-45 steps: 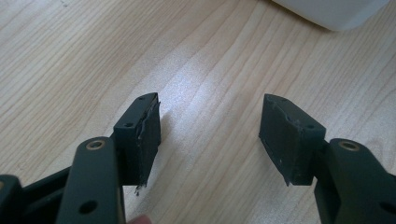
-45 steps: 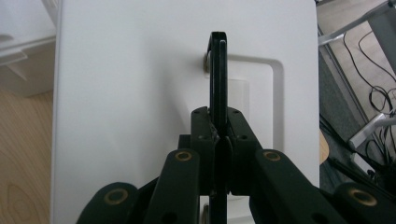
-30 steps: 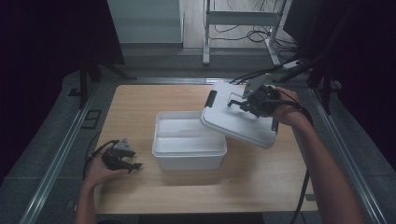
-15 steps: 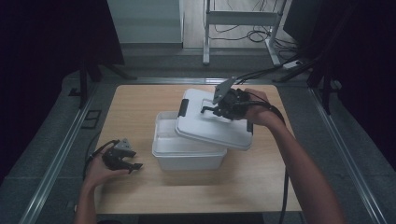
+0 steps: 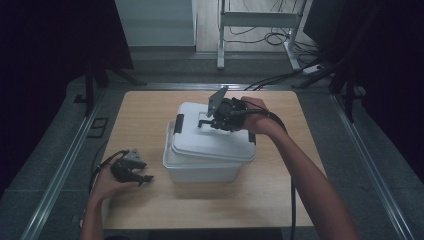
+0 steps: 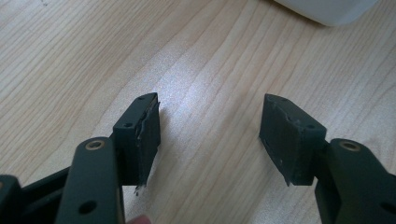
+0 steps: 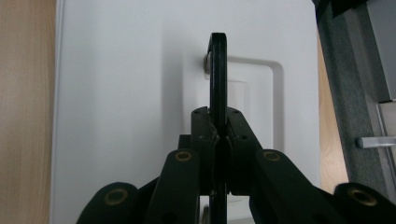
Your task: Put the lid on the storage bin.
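Carried leftward from beside the white box [image 5: 200, 170], the white lid [image 5: 212, 137] is now lying askew over the box's top, tilted, its black handle [image 7: 217, 65] standing upright. Right tongs [image 5: 218, 120] are clamping that handle. Left tongs [image 5: 136, 172] are resting wide and empty on the bench [image 5: 145, 112], left of the box.

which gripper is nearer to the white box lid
Right. The right gripper is shut on the black handle of the lid, above the box. The left gripper rests open on the table, apart from the box, to its left.
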Available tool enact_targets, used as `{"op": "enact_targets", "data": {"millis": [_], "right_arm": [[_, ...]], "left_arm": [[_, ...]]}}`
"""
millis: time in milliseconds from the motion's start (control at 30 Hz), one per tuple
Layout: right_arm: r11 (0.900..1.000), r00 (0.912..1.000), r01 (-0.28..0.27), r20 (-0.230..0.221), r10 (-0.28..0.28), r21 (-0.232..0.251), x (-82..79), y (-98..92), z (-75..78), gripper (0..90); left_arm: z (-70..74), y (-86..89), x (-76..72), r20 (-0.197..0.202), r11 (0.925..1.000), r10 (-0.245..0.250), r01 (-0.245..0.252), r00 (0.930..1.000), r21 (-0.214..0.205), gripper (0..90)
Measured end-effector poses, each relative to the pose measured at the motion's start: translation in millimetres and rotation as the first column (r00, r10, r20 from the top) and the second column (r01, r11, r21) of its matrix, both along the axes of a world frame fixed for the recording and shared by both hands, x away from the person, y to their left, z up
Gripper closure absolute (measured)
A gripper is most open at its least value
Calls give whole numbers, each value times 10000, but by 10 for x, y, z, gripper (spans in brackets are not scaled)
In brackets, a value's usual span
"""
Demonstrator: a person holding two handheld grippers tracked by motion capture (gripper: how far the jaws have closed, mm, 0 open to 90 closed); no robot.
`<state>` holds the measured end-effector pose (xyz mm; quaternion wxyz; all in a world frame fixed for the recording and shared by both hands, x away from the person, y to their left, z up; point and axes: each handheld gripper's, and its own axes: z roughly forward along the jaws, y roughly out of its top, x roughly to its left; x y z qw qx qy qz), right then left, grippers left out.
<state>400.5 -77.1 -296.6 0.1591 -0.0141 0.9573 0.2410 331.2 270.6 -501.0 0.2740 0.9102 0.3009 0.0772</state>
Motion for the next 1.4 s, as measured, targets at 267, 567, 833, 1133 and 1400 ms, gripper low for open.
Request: {"op": "enact_targets", "data": {"millis": [267, 567, 833, 1133, 1400], "right_arm": [[9989, 9989, -456, -130, 454, -128, 11, 216, -62, 835], [9962, 9962, -811, -358, 800, -318, -1, 402, -198, 834], [9963, 9957, -802, -485, 786, -310, -15, 402, -285, 832], [9969, 9948, -753, -711, 736, -212, -50, 428, -356, 705], [9951, 9952, -128, -948, 222, 976, -77, 155, -203, 554]], "left_arm": [[-6, 7, 2, -32, 10000, -16, 15, 10000, -60, 384], [-8, 18, 4, -47, 10000, -46, 46, 10000, -68, 383], [-10, 18, 6, -62, 9999, -55, 55, 10000, -93, 382], [-9, 16, 3, -89, 9999, -62, 61, 9999, -105, 381], [-9, 17, 1, -100, 9999, -61, 60, 9999, -105, 381]]}}
